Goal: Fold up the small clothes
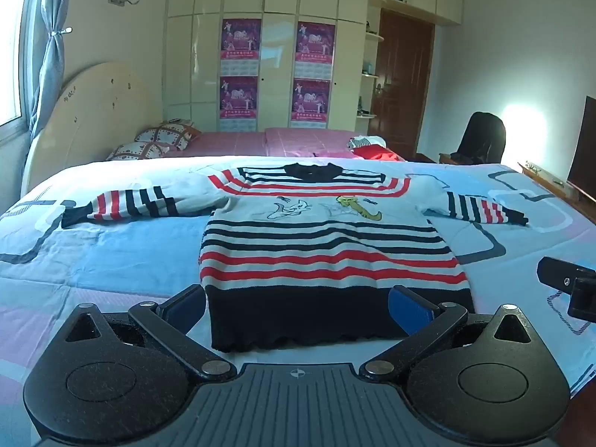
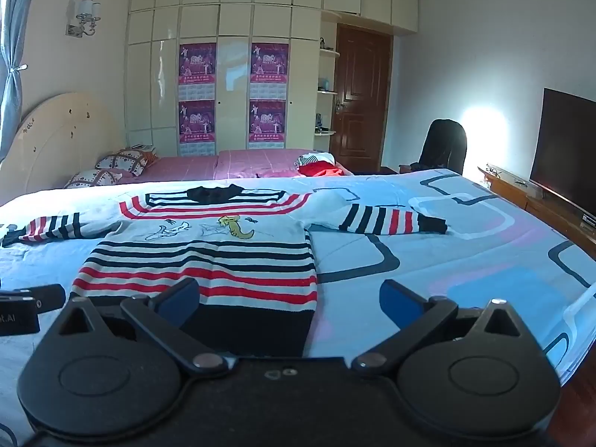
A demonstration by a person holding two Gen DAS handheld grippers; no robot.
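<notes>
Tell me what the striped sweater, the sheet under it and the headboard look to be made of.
Striped sweater: looks knitted, soft and matte; the dark hem is fuzzy and slightly wavy.
Sheet: seems thin woven cloth, likely cotton, printed, matte, with small creases.
Headboard: appears hard, smooth cream-painted board, probably wood, with a faint sheen.

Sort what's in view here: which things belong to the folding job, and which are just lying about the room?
Part of the job:
- striped sweater, spread flat with its sleeves out
- left gripper, open
- right gripper, open
- bed sheet under it

Lying about:
- pile of clothes
- pillows
- chair
- television
</notes>
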